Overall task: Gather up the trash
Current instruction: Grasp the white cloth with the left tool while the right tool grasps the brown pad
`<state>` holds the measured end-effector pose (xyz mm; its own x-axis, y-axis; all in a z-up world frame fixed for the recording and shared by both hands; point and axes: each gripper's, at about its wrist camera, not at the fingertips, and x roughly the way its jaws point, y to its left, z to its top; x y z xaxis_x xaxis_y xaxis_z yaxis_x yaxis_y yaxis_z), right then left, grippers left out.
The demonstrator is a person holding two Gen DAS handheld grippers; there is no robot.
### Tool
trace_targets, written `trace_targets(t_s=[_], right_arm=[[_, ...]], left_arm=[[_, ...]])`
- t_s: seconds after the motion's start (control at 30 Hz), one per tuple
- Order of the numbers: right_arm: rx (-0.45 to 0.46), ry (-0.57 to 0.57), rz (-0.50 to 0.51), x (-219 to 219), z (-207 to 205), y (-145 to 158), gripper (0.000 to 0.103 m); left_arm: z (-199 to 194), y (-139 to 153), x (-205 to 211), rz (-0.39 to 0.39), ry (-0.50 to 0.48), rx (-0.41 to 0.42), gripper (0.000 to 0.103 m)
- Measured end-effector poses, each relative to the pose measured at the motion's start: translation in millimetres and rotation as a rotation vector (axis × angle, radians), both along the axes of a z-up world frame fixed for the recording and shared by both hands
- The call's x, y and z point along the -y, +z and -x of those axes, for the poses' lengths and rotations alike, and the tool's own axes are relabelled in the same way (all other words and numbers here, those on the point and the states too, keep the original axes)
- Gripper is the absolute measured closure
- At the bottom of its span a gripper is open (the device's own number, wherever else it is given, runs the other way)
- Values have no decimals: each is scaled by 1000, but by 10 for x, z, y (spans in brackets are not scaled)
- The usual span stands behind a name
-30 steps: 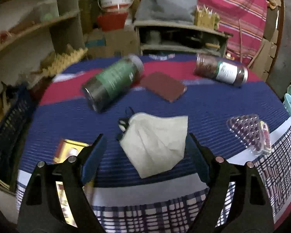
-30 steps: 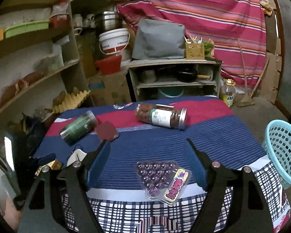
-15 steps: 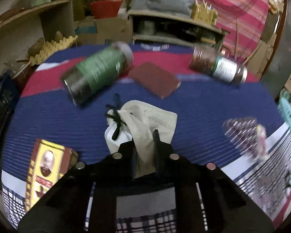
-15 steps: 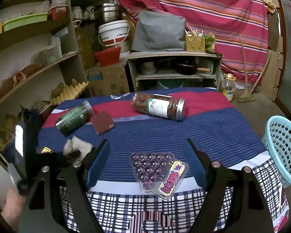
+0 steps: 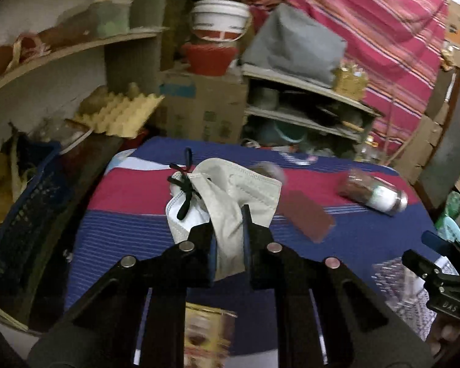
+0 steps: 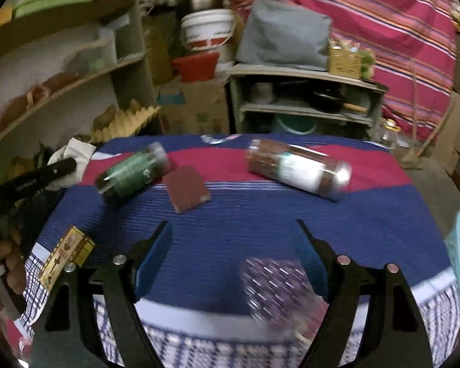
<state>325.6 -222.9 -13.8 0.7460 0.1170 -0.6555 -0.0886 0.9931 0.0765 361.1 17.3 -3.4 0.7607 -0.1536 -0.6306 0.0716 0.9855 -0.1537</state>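
soft matt cloth face mask (image 5: 230, 202), ribbed woven striped tablecloth (image 6: 260, 214), glossy clear-plastic jar (image 6: 297, 170)

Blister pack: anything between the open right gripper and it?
Nothing visible. The right gripper is open, and the blister pack lies on the cloth between the fingers, nearer the right-hand one, with nothing on top.

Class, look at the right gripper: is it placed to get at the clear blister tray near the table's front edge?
Probably yes. The right gripper is open, and the blister tray lies just ahead between its fingers, with nothing on top of it.
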Motion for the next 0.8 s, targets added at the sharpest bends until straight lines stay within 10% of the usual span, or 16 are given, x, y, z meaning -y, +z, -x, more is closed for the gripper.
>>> trace_targets(t_s=[0.4,0.8], right_arm=[[-212,99,121,-704,-1176,-703,35],[-12,73,39,-287,-169,-43,46]], left_arm=[[-277,-253,-590,92,80,-63,91],[142,108,-180,62,14,29,91]])
